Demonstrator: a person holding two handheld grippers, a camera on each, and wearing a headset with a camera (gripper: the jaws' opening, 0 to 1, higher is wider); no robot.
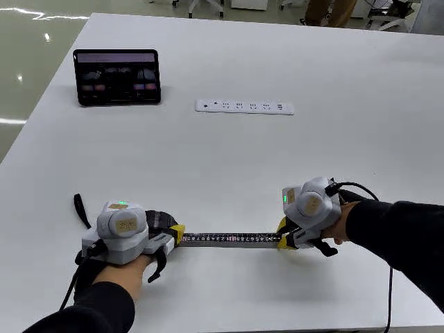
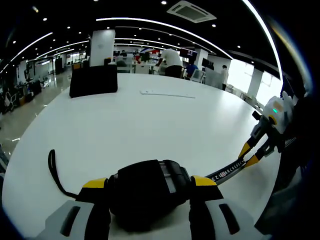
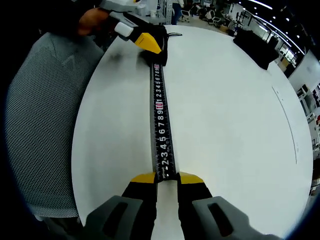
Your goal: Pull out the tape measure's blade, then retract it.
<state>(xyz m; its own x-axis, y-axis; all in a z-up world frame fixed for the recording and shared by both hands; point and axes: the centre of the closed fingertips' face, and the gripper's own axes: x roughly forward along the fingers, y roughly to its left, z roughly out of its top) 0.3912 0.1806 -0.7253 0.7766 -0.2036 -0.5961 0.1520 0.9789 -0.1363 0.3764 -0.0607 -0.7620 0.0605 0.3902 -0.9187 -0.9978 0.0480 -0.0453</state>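
— Looking down in the head view, what is going on?
— The left tool (image 1: 170, 233) is clamped on the tape measure's black case (image 1: 158, 220) at 7 o'clock. The right tool (image 1: 284, 234) at 4 o'clock pinches the end of the blade (image 1: 229, 239). The blade lies flat on the white tabletop (image 1: 277, 159) between them. A tablet (image 1: 116, 76) sits at 11 o'clock and a power strip (image 1: 244, 106) at 12 o'clock, both well apart from the work.
— So which step is it?
— I think it is the pulling-out step, with part of the blade out. To send it back in, the right tool should hold its pinch and ride slowly toward the case, so the blade does not snap in.
— What does the left gripper view add?
— It shows the case squeezed between both yellow-tipped jaws at 6 o'clock. The head view half hides that. A black strap (image 2: 51, 167) trails off at 8 o'clock. The blade runs out to 3 o'clock, to the other tool.
— And the right gripper view?
— There the jaws are shut tight on the blade's tip at 6 o'clock. The blade runs straight up to the case at 12 o'clock. You can read its numbers here. From above they are too small.
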